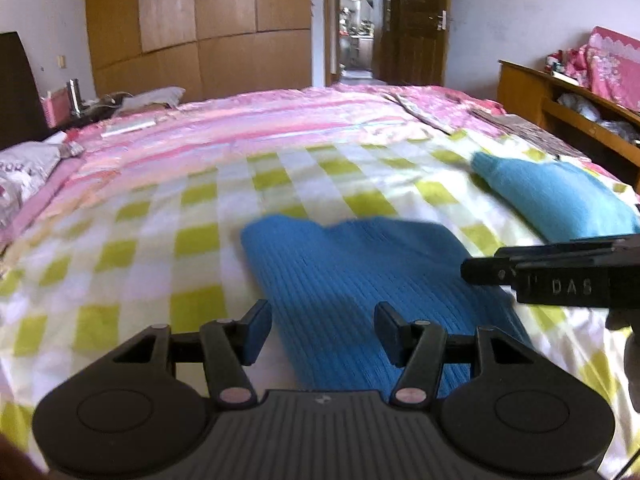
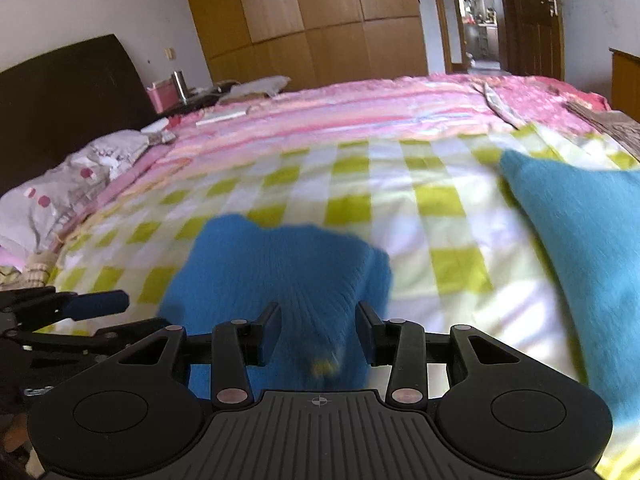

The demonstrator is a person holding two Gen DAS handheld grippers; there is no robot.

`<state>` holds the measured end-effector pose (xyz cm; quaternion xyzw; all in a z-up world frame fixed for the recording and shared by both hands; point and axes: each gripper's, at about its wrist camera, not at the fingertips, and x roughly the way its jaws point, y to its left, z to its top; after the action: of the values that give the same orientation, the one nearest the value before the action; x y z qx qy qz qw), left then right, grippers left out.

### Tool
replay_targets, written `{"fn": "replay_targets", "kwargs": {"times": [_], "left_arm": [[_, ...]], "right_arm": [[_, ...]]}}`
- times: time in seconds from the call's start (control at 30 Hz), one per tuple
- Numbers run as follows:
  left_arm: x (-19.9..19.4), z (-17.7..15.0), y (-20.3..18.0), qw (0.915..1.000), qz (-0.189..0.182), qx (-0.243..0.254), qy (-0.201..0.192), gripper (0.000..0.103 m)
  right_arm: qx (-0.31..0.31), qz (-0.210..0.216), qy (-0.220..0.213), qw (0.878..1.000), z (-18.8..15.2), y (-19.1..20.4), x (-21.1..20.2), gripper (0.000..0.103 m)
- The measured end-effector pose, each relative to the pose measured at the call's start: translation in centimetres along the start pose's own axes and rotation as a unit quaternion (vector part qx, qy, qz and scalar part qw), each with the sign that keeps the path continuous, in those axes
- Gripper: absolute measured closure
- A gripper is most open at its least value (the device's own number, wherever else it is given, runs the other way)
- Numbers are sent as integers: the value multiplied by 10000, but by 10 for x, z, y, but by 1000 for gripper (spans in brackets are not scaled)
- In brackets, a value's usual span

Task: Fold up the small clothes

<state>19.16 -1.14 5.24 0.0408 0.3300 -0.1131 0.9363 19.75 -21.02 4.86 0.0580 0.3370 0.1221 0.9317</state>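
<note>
A blue ribbed knit garment [image 1: 360, 264] lies folded on the checked sheet [image 1: 160, 240], right in front of both grippers. My left gripper [image 1: 323, 320] hovers open over its near left edge, one finger off the cloth. My right gripper [image 2: 318, 320] also stands open just above the same blue garment [image 2: 280, 264]. A fold with a small yellow label [image 2: 324, 366] sits between its fingers, and the pads do not clearly press it. Each gripper shows in the other's view: the right gripper [image 1: 488, 270] side-on, the left gripper [image 2: 132, 314] at the far left.
A second, teal garment [image 1: 556, 196] [image 2: 580, 240] lies to the right on the bed. Pink bedding [image 1: 280, 120] covers the far half. A pillow [image 2: 72, 184] and dark headboard [image 2: 60, 92] are at the left, a wooden shelf unit [image 1: 560, 108] at the right.
</note>
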Motion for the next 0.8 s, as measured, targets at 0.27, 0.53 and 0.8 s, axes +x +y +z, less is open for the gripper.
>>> {"fn": "replay_targets", "kwargs": {"times": [0.27,0.53,0.8], "left_arm": [[49,7,11,9985,372,-177,347,41],[52,4,11,9983,397,-228,346,38],[25,-1,5,9986,486,-123,162,39]], "right_arm": [[-396,-250,201,9987,5,15,45,70],[-475,-420,233,9977,-2,12,49,73],[-531,-474,174,9973,-3,13,39,73]]}}
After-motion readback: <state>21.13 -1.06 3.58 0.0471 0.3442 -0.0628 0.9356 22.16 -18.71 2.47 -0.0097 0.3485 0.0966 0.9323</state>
